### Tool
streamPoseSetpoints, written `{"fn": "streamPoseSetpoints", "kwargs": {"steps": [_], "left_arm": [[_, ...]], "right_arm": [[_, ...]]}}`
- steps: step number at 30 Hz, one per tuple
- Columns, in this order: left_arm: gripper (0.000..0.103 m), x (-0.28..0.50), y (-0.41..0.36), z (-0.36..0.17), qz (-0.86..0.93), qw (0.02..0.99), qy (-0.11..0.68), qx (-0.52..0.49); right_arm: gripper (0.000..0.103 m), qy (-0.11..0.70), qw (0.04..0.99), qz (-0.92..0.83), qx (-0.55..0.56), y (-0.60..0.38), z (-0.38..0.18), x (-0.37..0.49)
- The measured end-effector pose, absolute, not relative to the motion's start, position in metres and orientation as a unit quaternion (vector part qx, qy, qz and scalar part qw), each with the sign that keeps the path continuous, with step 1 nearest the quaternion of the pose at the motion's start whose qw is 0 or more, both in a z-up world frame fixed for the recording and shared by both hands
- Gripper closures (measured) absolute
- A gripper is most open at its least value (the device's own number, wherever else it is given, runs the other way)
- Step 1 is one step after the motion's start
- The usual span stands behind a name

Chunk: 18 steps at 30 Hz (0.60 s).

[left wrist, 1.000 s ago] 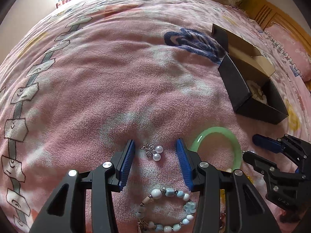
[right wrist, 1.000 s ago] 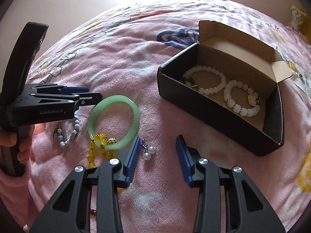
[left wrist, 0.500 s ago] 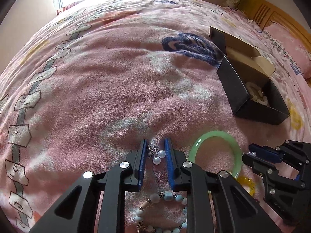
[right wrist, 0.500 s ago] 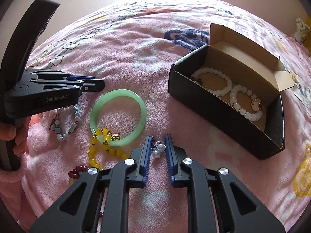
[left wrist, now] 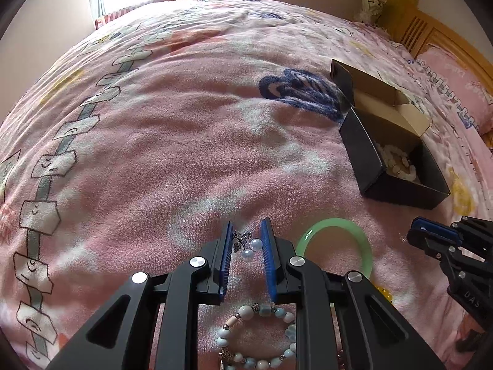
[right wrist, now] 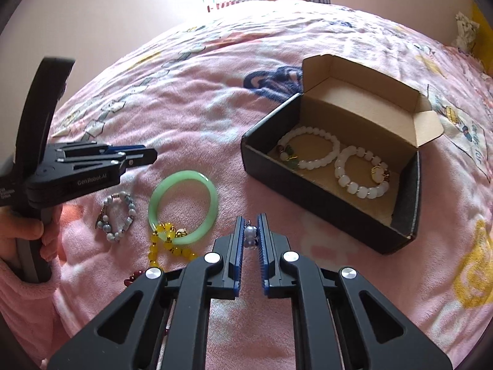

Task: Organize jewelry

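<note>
Right, both tools are loaded. The right gripper (right wrist: 250,220) has just been closing, and its blue pads now stand narrow with a pearl earring (right wrist: 251,235) pinched between them near the tips, above the pink blanket (right wrist: 200,117). The left gripper (left wrist: 247,228) has also just been closing. Its jaws are a little wider, with the second pearl earring (left wrist: 248,246) between them and the pads seemingly touching it on both sides.

My target is the black cardboard box (right wrist: 308,185), open, ahead and to the right of my right tool, with two white bead bracelets (right wrist: 308,149) already lying inside.

To do this carry well, I would keep the squeeze steady and lift straight up first. These earrings are small and round, so I expect them to roll out of the pads if the grip eases. I would take the right one over the near wall, lower it into bare cardboard beside the bracelets, and only then open.

The left tool has farther to go. I would hold it back until the right one is out of the box, and steer it above the green bangle (right wrist: 181,206) and the yellow bead bracelet (right wrist: 166,243).
</note>
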<state>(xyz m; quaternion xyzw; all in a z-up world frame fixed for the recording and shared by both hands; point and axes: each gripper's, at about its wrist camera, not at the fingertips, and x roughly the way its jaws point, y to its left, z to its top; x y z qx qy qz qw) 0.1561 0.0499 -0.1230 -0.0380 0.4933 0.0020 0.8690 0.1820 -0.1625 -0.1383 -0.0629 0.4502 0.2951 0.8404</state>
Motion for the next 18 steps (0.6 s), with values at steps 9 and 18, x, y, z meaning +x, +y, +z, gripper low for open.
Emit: {"fn": "streamPoseSetpoints", "kwargs": {"steps": [9,18], "left_arm": [[0.083,0.153,0.046,-0.113,-0.002,0.879,0.476,-0.036],[0.083,0.154,0.032,-0.099,-0.011,0.887,0.46,-0.03]], "right_arm": [[0.093,0.432,0.853,0.29,-0.027,-0.183,-0.119,0.183],[0.093,0.416,0.862,0.289,-0.014,-0.196,-0.105,0.178]]}}
